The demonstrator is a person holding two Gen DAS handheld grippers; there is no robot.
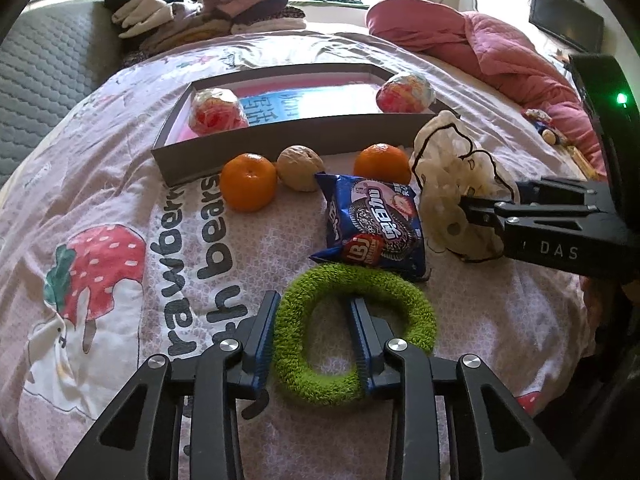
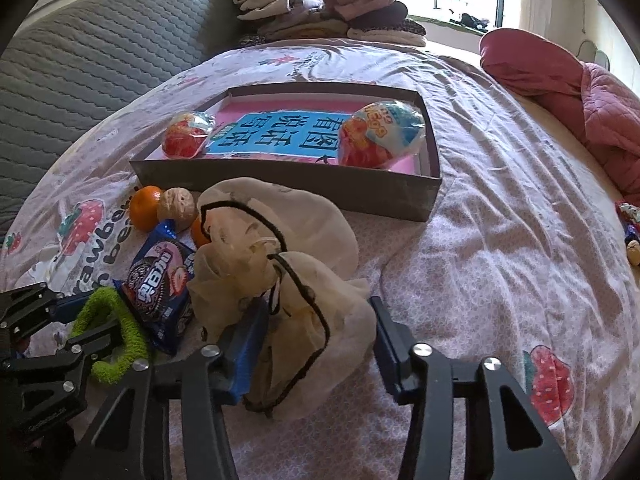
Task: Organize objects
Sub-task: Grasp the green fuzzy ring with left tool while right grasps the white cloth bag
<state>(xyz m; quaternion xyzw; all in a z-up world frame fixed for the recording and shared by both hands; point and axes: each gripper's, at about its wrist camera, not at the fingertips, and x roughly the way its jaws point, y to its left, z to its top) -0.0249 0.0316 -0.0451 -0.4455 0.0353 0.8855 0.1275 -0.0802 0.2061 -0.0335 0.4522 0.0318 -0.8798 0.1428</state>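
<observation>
A green fuzzy ring lies on the bed. My left gripper is open, one finger inside the ring and one outside its left side. My right gripper is open around a cream sheer scrunchie with black trim, also in the left wrist view. A blue Oreo packet, two oranges and a walnut lie before a grey box. Two wrapped egg toys sit in the box.
A pile of folded clothes lies at the far end of the bed. A pink quilt is bunched at the right. Small items lie at the bed's right edge. A grey padded headboard stands at the left.
</observation>
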